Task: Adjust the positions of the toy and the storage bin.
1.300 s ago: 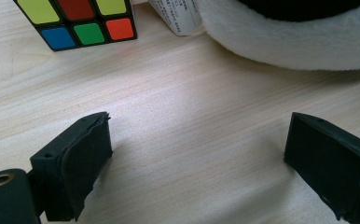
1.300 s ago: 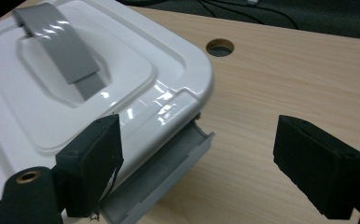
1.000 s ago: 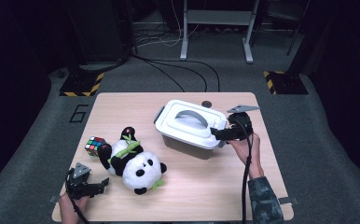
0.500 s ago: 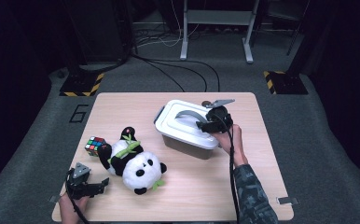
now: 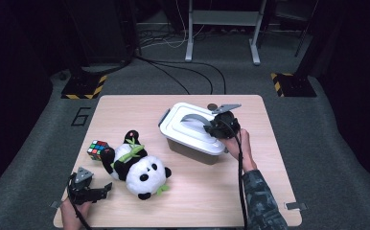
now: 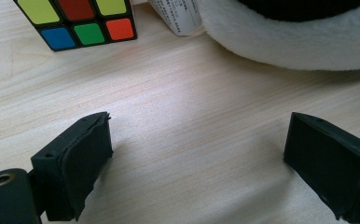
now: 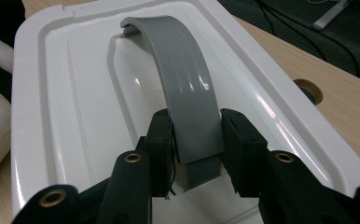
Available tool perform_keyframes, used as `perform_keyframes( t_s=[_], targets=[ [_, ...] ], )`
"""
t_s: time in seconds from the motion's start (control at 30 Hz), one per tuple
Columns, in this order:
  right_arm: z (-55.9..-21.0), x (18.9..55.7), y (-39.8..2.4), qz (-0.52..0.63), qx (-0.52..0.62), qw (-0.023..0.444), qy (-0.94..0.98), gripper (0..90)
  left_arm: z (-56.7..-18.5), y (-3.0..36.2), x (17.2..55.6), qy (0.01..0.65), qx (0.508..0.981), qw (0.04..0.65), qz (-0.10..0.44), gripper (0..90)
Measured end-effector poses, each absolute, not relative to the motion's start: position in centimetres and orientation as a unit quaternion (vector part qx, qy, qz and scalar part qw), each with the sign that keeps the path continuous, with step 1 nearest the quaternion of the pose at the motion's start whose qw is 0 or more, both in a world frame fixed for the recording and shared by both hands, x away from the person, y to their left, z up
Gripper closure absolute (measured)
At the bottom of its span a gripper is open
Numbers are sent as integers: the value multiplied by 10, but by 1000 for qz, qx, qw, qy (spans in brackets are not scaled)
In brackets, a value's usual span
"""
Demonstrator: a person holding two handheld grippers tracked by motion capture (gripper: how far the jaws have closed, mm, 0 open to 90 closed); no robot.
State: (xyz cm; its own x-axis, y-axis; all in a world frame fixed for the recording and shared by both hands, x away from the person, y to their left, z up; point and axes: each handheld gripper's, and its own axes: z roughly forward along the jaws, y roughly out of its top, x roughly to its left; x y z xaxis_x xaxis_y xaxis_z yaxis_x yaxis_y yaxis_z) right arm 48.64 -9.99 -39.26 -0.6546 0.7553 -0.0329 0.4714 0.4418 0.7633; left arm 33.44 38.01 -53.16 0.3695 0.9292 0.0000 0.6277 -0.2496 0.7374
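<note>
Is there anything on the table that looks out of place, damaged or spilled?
Nothing looks spilled or damaged. The white box sits at an angle to the table edges, and the toy panda lies on its back beside the colour cube. The lid appears seated.

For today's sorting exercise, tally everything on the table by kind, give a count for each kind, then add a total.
Soft toy panda: 1
Puzzle cube: 1
White box with lid and grey handle: 1
Handheld grippers: 2, the left gripper open near the panda, the right gripper shut on the box handle
Total: 5
</note>
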Motion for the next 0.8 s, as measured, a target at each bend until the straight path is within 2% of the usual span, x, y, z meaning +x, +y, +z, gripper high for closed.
perform_keyframes(
  t_s=[0.6,0.67,0.8],
  targets=[
    [-390,457,-98,361,387,187,827,663,-532,380,334,514,758,333,226,74],
    [-391,458,-99,369,380,192,826,649,-532,380,334,514,758,333,226,74],
    [-387,461,-100,391,371,179,823,546,-531,380,334,514,758,332,226,74]
  ],
)
